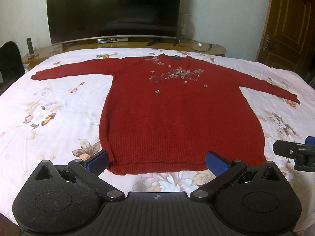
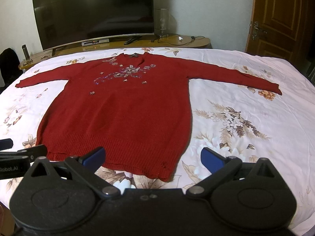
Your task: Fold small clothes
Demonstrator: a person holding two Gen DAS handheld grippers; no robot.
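Note:
A dark red knit sweater (image 1: 177, 116) with beaded flowers on the chest lies flat and face up on the bed, both sleeves spread out, hem toward me. It also shows in the right wrist view (image 2: 126, 114). My left gripper (image 1: 157, 162) is open and empty, hovering just short of the hem, its blue fingers astride the hem's left half. My right gripper (image 2: 152, 158) is open and empty near the hem's right corner. The right gripper's body (image 1: 297, 153) shows at the right edge of the left wrist view; the left gripper's body (image 2: 21, 155) shows at the left edge of the right view.
The bed has a white floral sheet (image 1: 49, 106). Beyond it stands a wooden TV bench (image 1: 126, 46) with a large TV (image 1: 114, 9), a set-top box, cables and a glass lamp (image 2: 162, 21). A wooden door (image 2: 281, 15) is at the right.

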